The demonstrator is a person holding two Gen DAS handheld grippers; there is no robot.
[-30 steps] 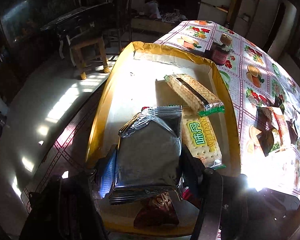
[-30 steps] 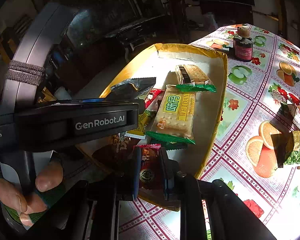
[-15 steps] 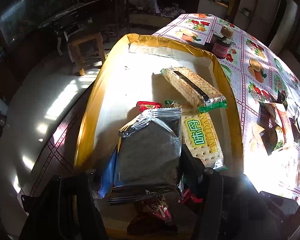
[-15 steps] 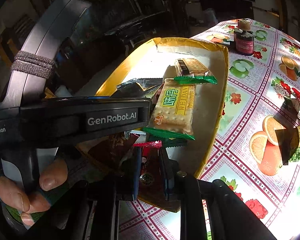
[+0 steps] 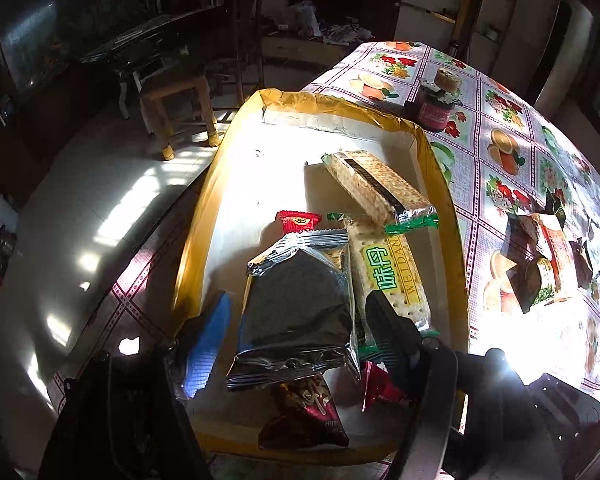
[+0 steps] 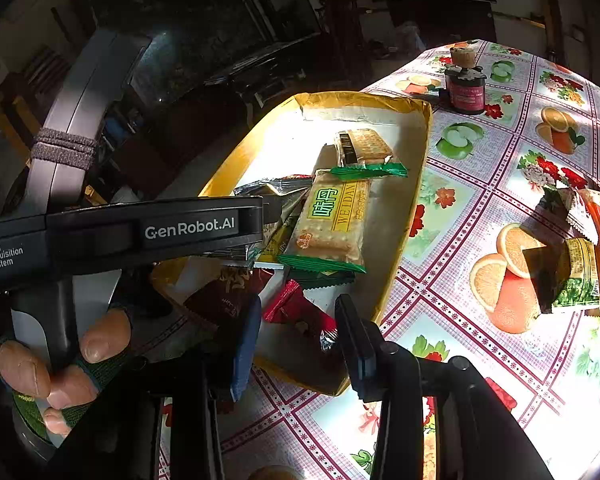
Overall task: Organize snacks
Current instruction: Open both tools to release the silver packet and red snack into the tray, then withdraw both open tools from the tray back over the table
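Note:
A gold-rimmed tray (image 5: 440, 184) holds several snack packs. My left gripper (image 5: 298, 320) hangs over its near end with its jaws opening. A silver-black pack (image 5: 300, 280) lies between them on the other packs, with a gap showing beside the blue pad (image 5: 208, 344). My right gripper (image 6: 297, 320) is at the tray's near corner, jaws opening. A small red pack (image 6: 292, 308) lies loose between its fingers on the tray floor. Two cracker packs (image 6: 336, 224) (image 6: 364, 148) lie farther in. A dark red pack (image 5: 308, 412) rests at the near rim.
More wrapped snacks (image 6: 580, 272) lie on the fruit-print tablecloth to the tray's right. A small dark jar (image 6: 466, 88) stands beyond the tray's far corner. A person's gloved hand (image 6: 60, 360) holds the left gripper's handle. A wooden stool (image 5: 180, 100) stands on the floor past the table's edge.
The right jaws, earlier shut on the small red pack, have spread and the pack now lies in the tray. The left jaws have widened away from the silver-black pack.

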